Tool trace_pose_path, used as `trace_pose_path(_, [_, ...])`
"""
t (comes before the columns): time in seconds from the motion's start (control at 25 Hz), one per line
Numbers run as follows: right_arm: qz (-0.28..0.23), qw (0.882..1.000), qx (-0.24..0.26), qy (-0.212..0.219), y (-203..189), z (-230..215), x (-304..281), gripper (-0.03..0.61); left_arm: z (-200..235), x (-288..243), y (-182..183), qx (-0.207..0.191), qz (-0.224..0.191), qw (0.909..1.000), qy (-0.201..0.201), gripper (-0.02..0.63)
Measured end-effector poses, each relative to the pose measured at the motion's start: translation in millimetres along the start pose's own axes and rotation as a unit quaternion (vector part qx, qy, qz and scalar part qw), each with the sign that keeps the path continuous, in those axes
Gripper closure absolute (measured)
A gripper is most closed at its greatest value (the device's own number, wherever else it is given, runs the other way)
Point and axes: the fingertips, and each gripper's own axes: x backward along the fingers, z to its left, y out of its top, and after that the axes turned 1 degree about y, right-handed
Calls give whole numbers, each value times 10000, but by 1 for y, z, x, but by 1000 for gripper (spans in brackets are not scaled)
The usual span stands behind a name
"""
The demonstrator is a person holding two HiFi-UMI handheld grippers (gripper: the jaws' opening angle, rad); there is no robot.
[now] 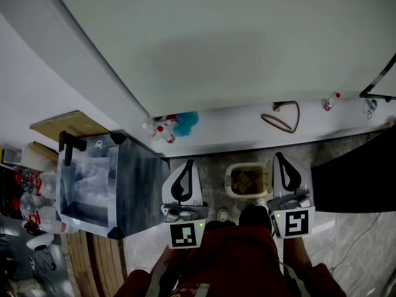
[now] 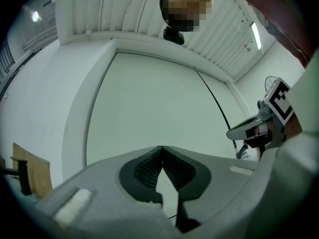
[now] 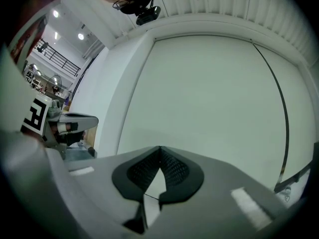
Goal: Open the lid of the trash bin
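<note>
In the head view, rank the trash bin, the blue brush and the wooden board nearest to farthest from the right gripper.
1. Trash bin, just left of the right gripper.
2. Blue brush, by the wall, left.
3. Wooden board, far left.

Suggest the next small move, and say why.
Probably lower the right gripper toward the small bin on the floor: it and the left gripper are shut, empty and pointed at the wall, not the bin.
</note>
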Motion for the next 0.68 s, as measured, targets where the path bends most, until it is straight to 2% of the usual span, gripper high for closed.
trace_pose_path(0.16, [31,10000,-16,-2,-4,1,-1,578,-1,0,-8,-15,163,9999,-14,609])
trace_pose_path(0.68, [123,9997,-125,-157,-7,-2,4,578,2,3,-11,152,253,9996,8,609])
